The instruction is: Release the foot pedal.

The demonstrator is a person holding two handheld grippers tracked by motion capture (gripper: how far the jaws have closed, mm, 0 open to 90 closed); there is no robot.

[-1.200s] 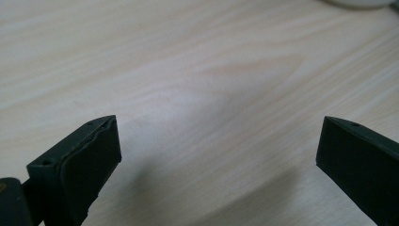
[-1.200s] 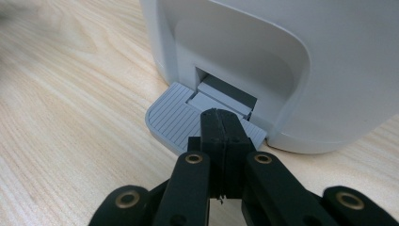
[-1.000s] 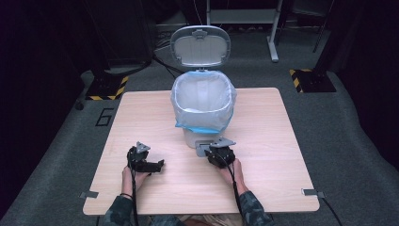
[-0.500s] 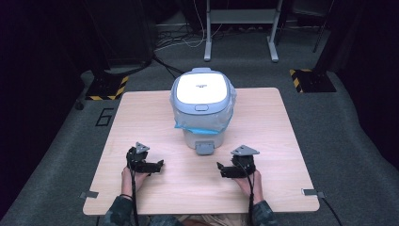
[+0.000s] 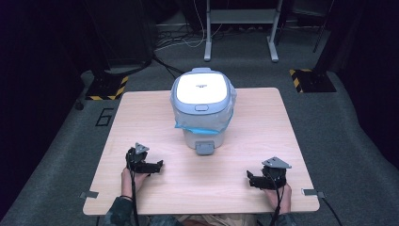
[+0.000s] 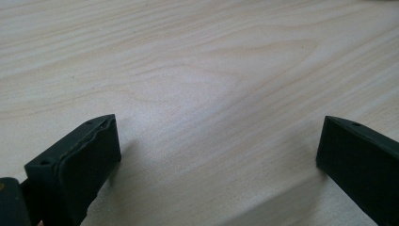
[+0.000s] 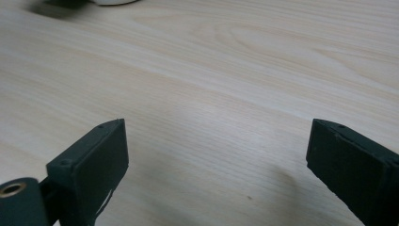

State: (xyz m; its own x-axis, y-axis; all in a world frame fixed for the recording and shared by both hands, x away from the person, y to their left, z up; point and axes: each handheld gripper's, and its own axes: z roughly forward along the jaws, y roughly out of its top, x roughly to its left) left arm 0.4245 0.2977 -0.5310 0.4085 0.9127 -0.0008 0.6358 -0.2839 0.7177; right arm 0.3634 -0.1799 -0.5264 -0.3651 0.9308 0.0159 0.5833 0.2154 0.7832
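A small white pedal bin [image 5: 202,122] stands mid-table with its grey-rimmed lid [image 5: 201,87] down and a clear, blue-edged bag liner [image 5: 221,123] hanging out under the lid. Its grey pedal [image 5: 205,148] faces the person. My left gripper [image 5: 159,165] rests low over the wood at the front left, open, with bare tabletop between its jaws [image 6: 219,141]. My right gripper [image 5: 249,179] sits near the front right corner, well clear of the bin. Its jaws have just been opening and stand wide with nothing between them [image 7: 219,146].
The light wooden table [image 5: 141,117] stands on grey carpet. Beyond it are a metal stand [image 5: 240,19], cables and yellow-black striped floor plates [image 5: 310,80]. The bin's base [image 7: 113,1] shows at the top edge of the right gripper view.
The bin lid, up a second ago, is down. My right gripper has left the pedal, moved right toward the table's front right corner and opened. The left gripper has stayed put.
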